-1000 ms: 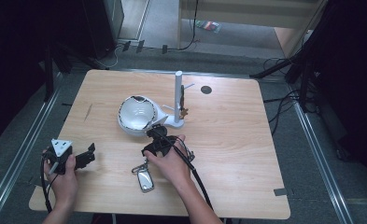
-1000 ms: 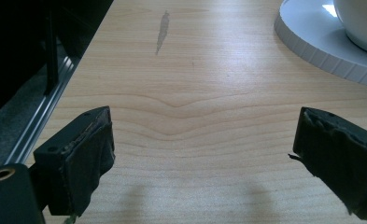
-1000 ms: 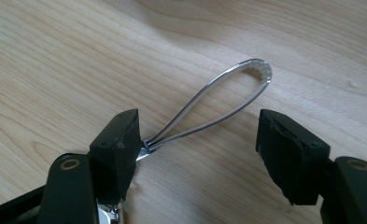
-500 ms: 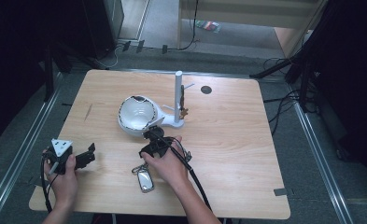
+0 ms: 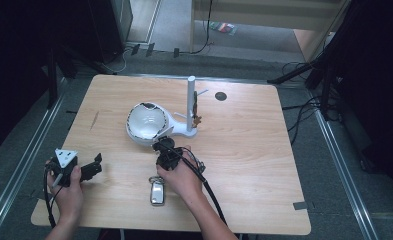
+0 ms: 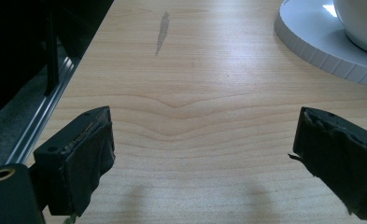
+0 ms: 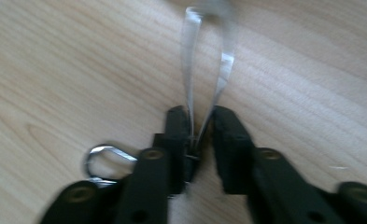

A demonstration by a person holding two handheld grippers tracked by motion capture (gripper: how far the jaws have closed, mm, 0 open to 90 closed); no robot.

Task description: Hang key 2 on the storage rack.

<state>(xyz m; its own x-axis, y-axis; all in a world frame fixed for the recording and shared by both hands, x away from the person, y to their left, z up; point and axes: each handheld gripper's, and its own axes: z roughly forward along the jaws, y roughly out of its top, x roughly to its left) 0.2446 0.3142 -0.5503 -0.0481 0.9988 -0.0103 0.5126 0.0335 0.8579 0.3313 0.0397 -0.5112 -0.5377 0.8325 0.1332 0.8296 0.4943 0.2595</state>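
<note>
- Right gripper (image 7: 201, 135) is where we begin: its jaws have just been closing and now pinch the thin metal key ring (image 7: 204, 70), whose loop sticks out past the tips over the bare wood.
- We see that ring low over the table (image 5: 264, 150), near its middle, just in front of the white stand (image 5: 181, 131); the car key fob (image 5: 157, 192) lies flat beside the right hand (image 5: 181, 175).
- We judge the ring light, stiff and springy, with a smooth, slippery finish; it could twist or slide out of the pads. Taking hold deep on the loop, close to where it joins the rest, looks safer than at the far tip.
- A second small clip (image 7: 104, 161) shows beside the left jaw; the fob would swing as a dangling weight if it comes up with the ring.
- The stand carries a shallow bowl (image 5: 145, 120) and an upright post (image 5: 190, 102) with a small hook arm.
- Left gripper (image 6: 204, 154) rests well apart, near the table's left front, its jaws wide and empty.
- We cannot tell whether ring and fob are linked: the hand covers that spot from above, and the right gripper view is blurred.
</note>
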